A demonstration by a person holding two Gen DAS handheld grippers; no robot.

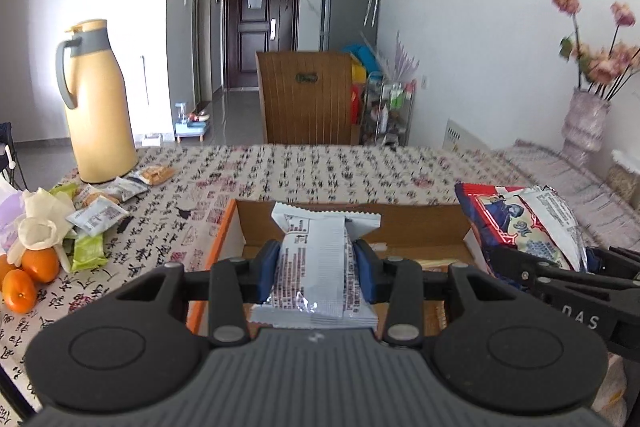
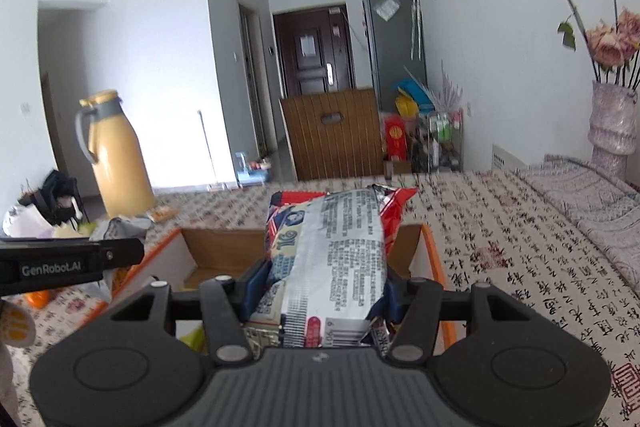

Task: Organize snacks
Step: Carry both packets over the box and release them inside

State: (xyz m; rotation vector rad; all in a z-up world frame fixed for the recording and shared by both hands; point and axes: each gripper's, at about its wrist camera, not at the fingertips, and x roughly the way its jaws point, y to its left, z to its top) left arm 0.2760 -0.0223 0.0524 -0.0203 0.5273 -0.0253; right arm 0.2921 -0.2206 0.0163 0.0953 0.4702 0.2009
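My left gripper [image 1: 316,267] is shut on a white snack packet [image 1: 316,255] and holds it over the open orange-edged cardboard box [image 1: 420,223]. My right gripper [image 2: 320,279] is shut on a larger red, blue and silver snack bag [image 2: 332,251] and holds it over the same box [image 2: 216,251]. In the left wrist view the bag [image 1: 528,219] and the right gripper show at the right. Several loose snack packets [image 1: 100,215] lie on the table at the left, near the jug.
A yellow thermos jug [image 1: 96,107] stands at the table's far left, with oranges [image 1: 28,275] and white gloves beside the packets. A vase of dried flowers [image 2: 612,123] stands at the right. A wooden chair back [image 1: 308,99] is beyond the patterned tablecloth [image 1: 320,171].
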